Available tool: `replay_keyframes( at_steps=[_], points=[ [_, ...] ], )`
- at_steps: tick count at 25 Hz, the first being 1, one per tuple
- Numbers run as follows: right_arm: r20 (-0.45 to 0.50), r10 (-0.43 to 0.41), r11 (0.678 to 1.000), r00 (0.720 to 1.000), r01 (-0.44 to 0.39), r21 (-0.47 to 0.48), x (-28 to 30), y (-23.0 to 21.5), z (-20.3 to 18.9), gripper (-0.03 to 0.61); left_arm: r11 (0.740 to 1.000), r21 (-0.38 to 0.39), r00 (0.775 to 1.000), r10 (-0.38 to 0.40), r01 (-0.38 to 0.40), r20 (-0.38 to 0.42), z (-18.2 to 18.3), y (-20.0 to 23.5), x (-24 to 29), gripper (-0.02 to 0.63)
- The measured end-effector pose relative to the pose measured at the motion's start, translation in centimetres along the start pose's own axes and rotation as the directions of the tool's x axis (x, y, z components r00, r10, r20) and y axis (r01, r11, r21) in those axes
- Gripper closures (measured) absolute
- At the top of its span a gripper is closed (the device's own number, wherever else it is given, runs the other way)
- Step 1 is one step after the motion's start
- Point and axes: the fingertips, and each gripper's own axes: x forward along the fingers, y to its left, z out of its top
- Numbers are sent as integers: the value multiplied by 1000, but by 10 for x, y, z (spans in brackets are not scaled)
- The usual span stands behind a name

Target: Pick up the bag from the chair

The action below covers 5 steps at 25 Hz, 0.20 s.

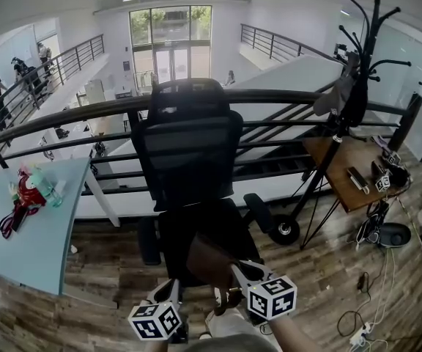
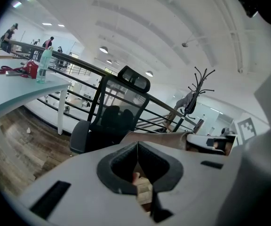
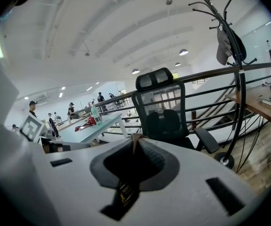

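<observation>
A flat brown bag (image 1: 209, 261) hangs just above the seat of the black mesh office chair (image 1: 189, 145), between my two grippers. My left gripper (image 1: 176, 290) is at the bag's left edge. In the left gripper view the jaws (image 2: 137, 144) are closed together and the brown bag (image 2: 161, 139) stretches away from their tips toward the right gripper. My right gripper (image 1: 239, 272) is at the bag's right edge. Its jaws (image 3: 134, 141) are shut with a small brown corner of the bag (image 3: 134, 137) pinched at the tips. The chair (image 3: 166, 117) stands right behind.
A light blue table (image 1: 20, 233) at the left carries a red item (image 1: 24, 193) and a bottle. A black coat stand (image 1: 357, 86) and a wooden desk (image 1: 350, 174) are at the right. A dark railing (image 1: 86, 112) runs behind the chair. Cables (image 1: 365, 306) lie on the floor.
</observation>
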Motion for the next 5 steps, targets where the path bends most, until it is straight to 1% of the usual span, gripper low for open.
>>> replay_keyframes(
  at_steps=[5],
  points=[
    [13, 9, 1000, 1000, -9, -9, 3, 2, 6, 554, 1000, 0, 1000, 3, -3, 8, 3, 3, 1, 611]
  ],
)
